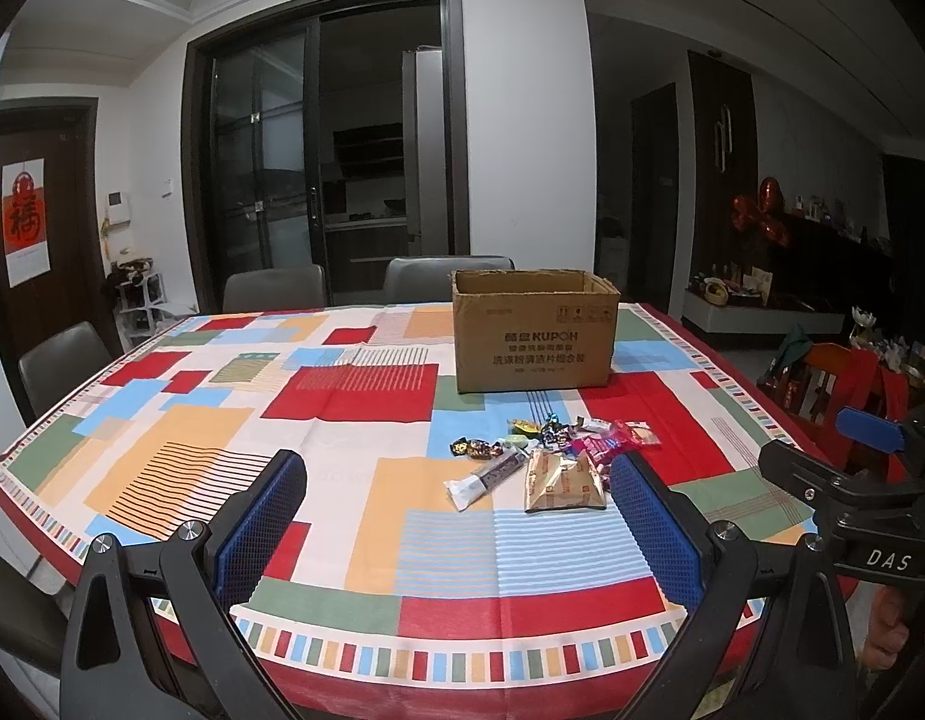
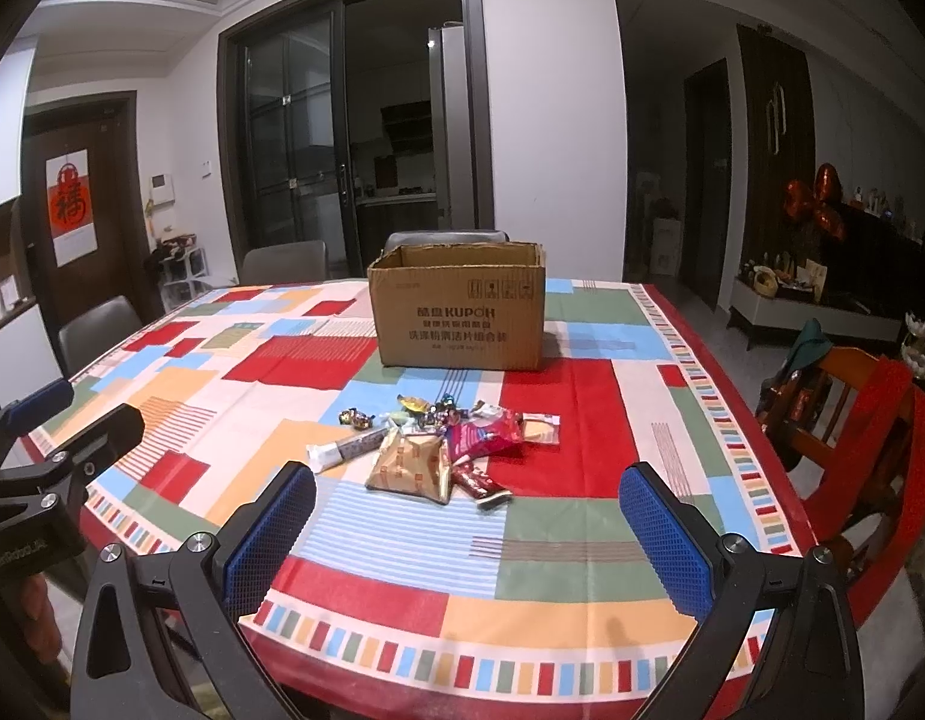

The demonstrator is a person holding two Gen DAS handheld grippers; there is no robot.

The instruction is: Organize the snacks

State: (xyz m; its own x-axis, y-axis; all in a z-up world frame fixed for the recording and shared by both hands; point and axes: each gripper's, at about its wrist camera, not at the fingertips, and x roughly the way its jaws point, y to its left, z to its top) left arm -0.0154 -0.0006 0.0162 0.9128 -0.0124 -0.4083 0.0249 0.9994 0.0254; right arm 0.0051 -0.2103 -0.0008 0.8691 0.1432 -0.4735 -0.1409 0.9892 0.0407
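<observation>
Home dining rm: a table (image 2: 582, 420) w/ patchwork-colour cloth, grey chairs (image 2: 285, 261) round it and a wooden chair (image 2: 846, 396) at the side. Behind, dark sliding glass doors (image 2: 354, 138) open to a kitchen w/ range hood (image 2: 409, 127). Red "fu" calendar (image 2: 72, 207) hangs on a door, ornaments on a sideboard (image 2: 816, 309).

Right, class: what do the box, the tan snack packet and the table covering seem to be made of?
Box: brown corrugated cardboard, matte, ragged top edge. Tan snack packet: probably foil or plastic film, glossy and crinkled. Table covering: seemingly woven printed cloth, matte, with fold creases.
</observation>
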